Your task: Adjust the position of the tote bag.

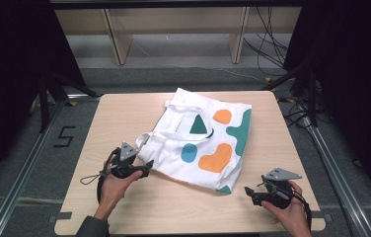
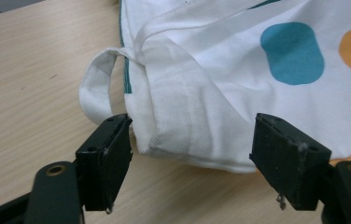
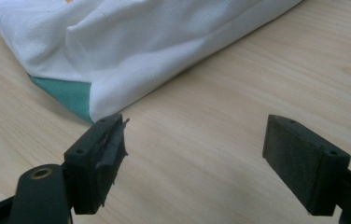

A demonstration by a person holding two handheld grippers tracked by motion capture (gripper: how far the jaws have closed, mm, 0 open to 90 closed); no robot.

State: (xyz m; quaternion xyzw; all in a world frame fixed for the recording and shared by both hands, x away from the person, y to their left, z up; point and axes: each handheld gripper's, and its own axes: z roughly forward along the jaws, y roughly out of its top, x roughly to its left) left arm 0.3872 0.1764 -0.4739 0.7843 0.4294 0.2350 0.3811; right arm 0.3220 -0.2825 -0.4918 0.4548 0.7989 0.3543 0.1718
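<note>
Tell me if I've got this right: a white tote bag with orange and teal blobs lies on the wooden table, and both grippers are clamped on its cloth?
Not quite. The tote bag does lie on the table, but neither gripper grips it. The gripper views show the left gripper and right gripper open.

A white tote bag (image 1: 203, 143) printed with teal, blue and orange blobs lies on a pale wood table (image 1: 119, 118).

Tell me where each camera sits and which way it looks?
High view: above the person's side, looking down on the table; both hands and grippers show.
Left gripper view: on the left gripper, facing the tote bag; open jaws.
Right gripper view: on the right gripper, facing the bag's corner; open jaws.
All share the bag.
</note>
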